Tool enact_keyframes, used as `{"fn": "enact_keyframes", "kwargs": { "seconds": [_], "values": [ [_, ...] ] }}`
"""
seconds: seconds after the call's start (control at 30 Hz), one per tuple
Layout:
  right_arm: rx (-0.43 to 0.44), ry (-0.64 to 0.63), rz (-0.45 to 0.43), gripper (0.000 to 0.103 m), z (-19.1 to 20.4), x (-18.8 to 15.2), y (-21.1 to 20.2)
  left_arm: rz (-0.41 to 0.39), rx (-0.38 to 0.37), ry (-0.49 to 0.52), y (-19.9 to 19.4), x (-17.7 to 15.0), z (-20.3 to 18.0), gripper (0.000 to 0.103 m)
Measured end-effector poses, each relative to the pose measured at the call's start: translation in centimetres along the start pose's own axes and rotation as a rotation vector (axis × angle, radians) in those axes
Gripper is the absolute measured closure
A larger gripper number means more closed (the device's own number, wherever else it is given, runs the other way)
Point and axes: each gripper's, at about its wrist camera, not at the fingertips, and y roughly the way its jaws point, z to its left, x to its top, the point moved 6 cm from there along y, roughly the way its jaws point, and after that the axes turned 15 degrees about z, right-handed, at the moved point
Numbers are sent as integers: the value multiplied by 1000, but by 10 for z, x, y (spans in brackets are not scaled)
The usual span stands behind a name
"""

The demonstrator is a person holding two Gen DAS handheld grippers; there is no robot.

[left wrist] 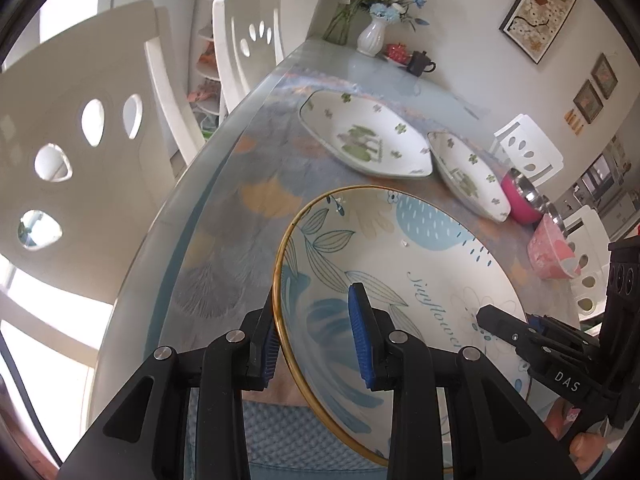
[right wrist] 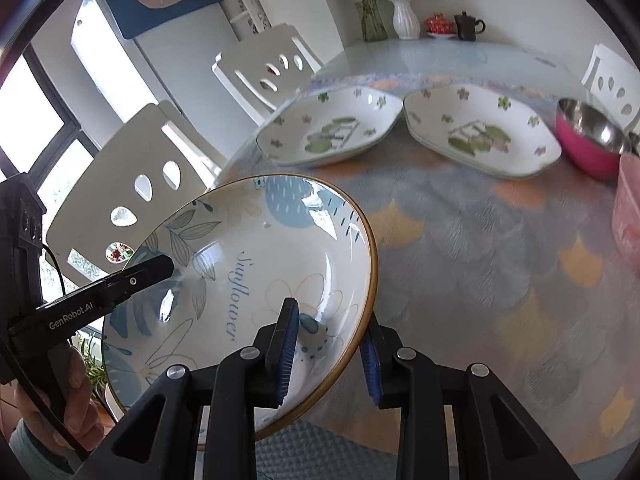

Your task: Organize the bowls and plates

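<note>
Pinching opposite rims of a round plate (left wrist: 400, 264), left tool (left wrist: 320, 340) and right tool (right wrist: 328, 348), tilted above the patterned surface (right wrist: 460, 248). Beyond, two green-flowered dishes (left wrist: 360, 140) side by side, then a pink steel bowl (right wrist: 588, 136) and paler pink bowl (left wrist: 550, 250). Vase (left wrist: 371, 38) and teapot (left wrist: 420, 62) at the far edge. Only from the right wrist: a fridge (right wrist: 168, 52).

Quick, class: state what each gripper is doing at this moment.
Left gripper: closed on the Sunflower plate rim.
Right gripper: closed on the same plate's opposite rim.
</note>
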Motion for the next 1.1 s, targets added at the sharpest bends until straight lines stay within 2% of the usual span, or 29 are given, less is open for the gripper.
{"fn": "enact_keyframes", "kwargs": {
  "seconds": [0.37,0.53,0.7,0.9,1.0,1.1],
  "values": [
    [-59,67,47,75,-26,-11,24,54,-8,32,35,-8,-8,76],
    [-47,80,64,75,-28,-19,31,88,-3,17,43,-13,-2,76],
    [-106,27,64,75,-25,-20,25,80,16,15,36,-17,-1,76],
    [-124,63,60,75,-39,-25,7,82,32,-2,25,-22,7,75],
    [-127,87,36,75,-41,-26,-11,66,48,-4,11,-26,9,74],
    [-138,108,-13,75,-40,-24,-38,24,33,-4,-13,-27,5,74]
  ]
}}
